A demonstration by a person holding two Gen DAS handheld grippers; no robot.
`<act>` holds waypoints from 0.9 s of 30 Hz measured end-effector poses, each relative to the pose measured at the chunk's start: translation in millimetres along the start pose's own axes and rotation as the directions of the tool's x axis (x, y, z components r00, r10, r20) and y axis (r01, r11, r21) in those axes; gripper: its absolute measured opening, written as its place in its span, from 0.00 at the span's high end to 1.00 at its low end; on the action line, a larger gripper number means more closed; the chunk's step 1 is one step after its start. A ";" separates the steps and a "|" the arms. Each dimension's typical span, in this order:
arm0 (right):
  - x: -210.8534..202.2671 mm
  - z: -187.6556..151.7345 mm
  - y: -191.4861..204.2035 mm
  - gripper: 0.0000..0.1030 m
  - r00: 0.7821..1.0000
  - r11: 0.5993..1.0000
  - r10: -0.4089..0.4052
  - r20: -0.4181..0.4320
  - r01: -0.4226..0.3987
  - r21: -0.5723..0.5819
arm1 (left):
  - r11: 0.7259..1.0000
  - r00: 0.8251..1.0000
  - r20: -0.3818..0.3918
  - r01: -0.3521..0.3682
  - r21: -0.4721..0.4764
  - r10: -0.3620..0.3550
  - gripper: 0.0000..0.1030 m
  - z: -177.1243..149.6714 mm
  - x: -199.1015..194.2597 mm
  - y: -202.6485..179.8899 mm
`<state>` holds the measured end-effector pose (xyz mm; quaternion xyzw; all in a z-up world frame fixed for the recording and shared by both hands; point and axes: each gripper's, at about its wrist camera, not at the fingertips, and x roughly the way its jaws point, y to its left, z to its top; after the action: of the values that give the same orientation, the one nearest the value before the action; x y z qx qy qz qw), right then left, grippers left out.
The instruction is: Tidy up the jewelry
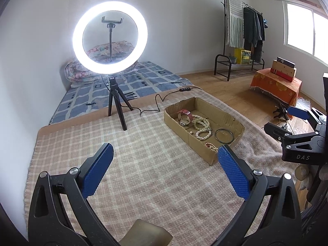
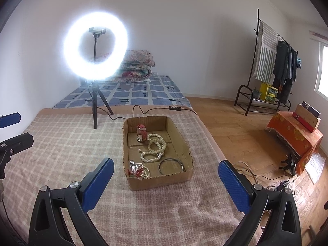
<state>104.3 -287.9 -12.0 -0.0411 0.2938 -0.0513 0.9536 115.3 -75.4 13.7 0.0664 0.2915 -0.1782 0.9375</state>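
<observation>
jewelry (image 2: pixel 152 150) seen heaped in cardboard tray (image 2: pixel 160 181), just ahead of right gripper (image 2: pixel 166 181); nothing sorted yet, judged | left gripper (image 1: pixel 165 167) spread wide, empty; right likewise spread | blanket (image 2: pixel 61 143) beneath

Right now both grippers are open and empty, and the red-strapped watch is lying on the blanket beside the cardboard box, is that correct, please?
Not quite. The red-strapped watch is inside the cardboard box, at its far end next to the pearl bracelets, not on the blanket; the right wrist view shows this plainly. The rest holds: the left gripper and right gripper are both open and empty.
</observation>
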 end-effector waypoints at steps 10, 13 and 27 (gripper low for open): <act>0.4 -1.0 0.0 0.00 1.000 1.000 -0.004 -0.004 0.004 -0.001 | 1.000 1.000 -0.005 0.003 0.001 -0.003 0.00 -1.9 0.9 -1.8; 1.1 -1.2 0.2 0.00 1.000 1.000 -0.005 -0.006 0.005 -0.002 | 1.000 1.000 -0.003 0.005 0.003 -0.005 0.00 -3.1 1.0 -2.9; 1.5 -2.6 -1.7 0.00 1.000 1.000 -0.010 -0.006 0.010 0.004 | 1.000 1.000 0.014 0.015 -0.002 -0.015 0.00 2.3 -2.1 -4.4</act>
<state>103.9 -290.0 -14.8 -0.0407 0.2965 -0.0567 0.9525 113.3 -79.4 16.7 0.0620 0.2857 -0.1852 0.9382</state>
